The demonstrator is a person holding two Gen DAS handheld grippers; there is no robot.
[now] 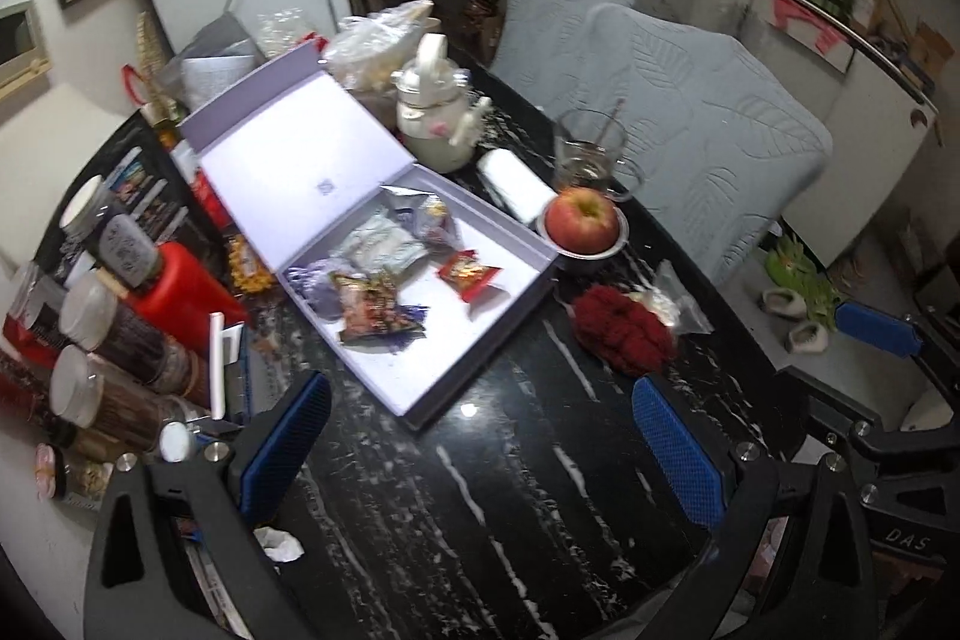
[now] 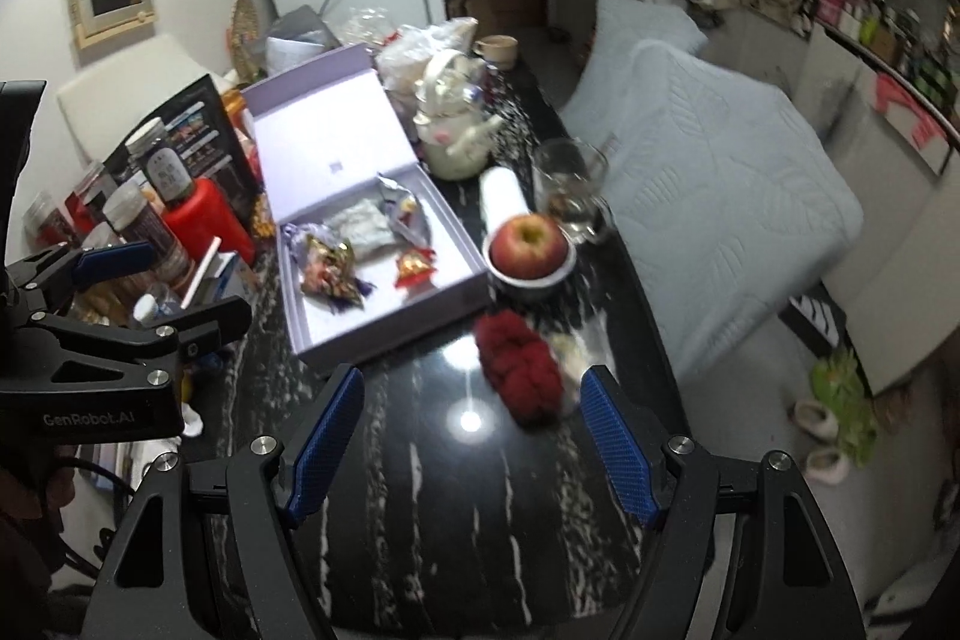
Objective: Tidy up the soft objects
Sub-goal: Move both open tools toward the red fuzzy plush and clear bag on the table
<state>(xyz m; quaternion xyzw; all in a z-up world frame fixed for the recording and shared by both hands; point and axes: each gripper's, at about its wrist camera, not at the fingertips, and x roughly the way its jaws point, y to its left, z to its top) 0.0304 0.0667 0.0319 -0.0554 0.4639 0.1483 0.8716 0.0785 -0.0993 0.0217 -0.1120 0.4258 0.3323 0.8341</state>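
**Both grippers empty above the dark table**

The left gripper (image 1: 480,448) hangs over the black marble table (image 1: 480,520) with its jaws spread wide and nothing between them; the right gripper (image 2: 471,448) is also parted, less widely, and holds nothing. Just ahead lies an open lavender box (image 1: 528,280) with several snack packets (image 1: 375,304) in its tray — its lid stands propped behind. A fluffy red bundle (image 2: 522,364) rests on the table beside the box's near corner, close to the right gripper; behind it an apple (image 1: 585,214) sits in a small bowl (image 1: 591,253).
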